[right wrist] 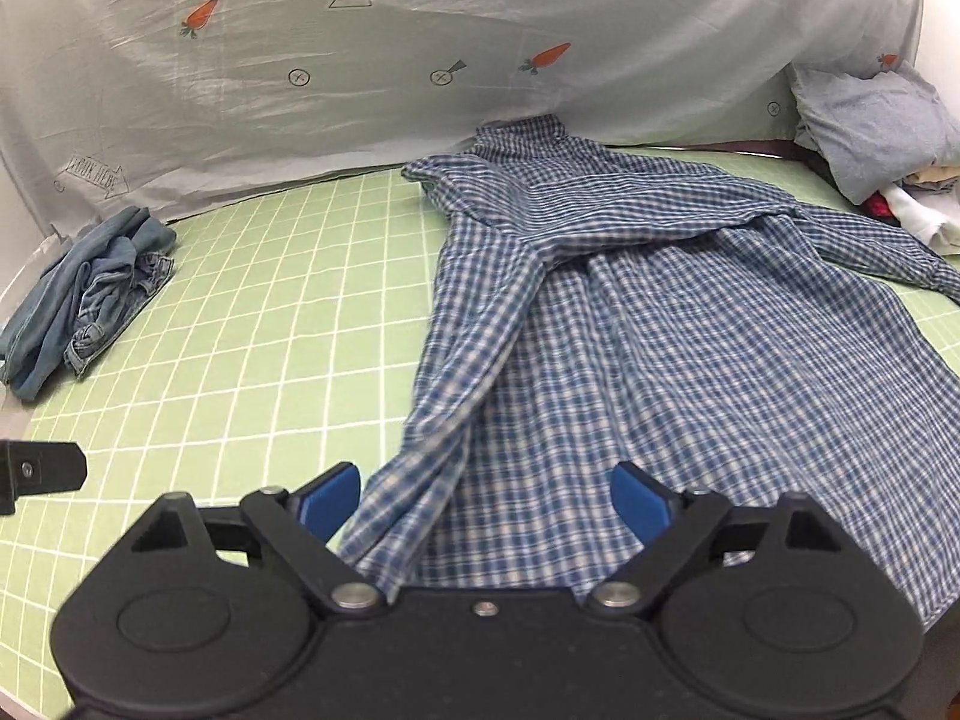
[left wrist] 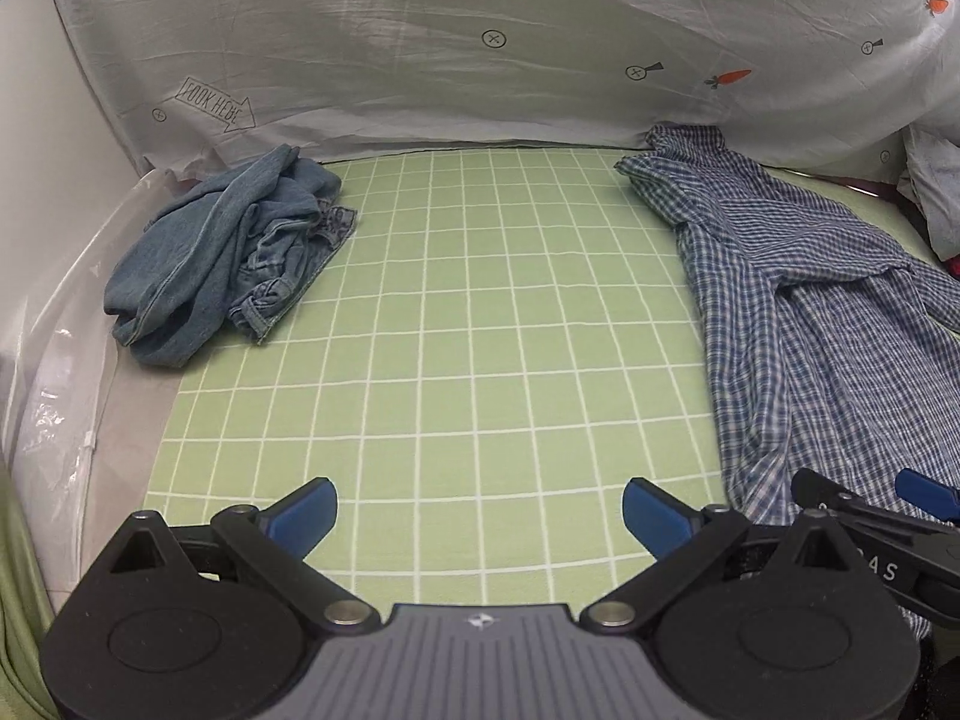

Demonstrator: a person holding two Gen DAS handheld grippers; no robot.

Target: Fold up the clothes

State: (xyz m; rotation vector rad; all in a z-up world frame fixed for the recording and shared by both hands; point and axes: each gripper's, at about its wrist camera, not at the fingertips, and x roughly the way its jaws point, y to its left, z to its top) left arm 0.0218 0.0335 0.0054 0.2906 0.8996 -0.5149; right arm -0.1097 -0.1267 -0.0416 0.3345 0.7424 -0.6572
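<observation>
A blue and white checked shirt (right wrist: 690, 324) lies spread and rumpled on the green gridded cloth (right wrist: 252, 324), collar toward the back. It also shows in the left wrist view (left wrist: 804, 300) at the right. My right gripper (right wrist: 483, 507) is open over the shirt's near hem, with cloth between its blue pads. My left gripper (left wrist: 480, 516) is open and empty over the bare green cloth (left wrist: 468, 312), left of the shirt. The right gripper (left wrist: 888, 516) shows at its right edge.
Crumpled denim jeans (left wrist: 222, 252) lie at the back left, also in the right wrist view (right wrist: 84, 294). A carrot-print sheet (left wrist: 480, 48) hangs behind. A pile of other clothes (right wrist: 876, 138) sits at the back right. A clear plastic bag (left wrist: 54, 396) lies at the left edge.
</observation>
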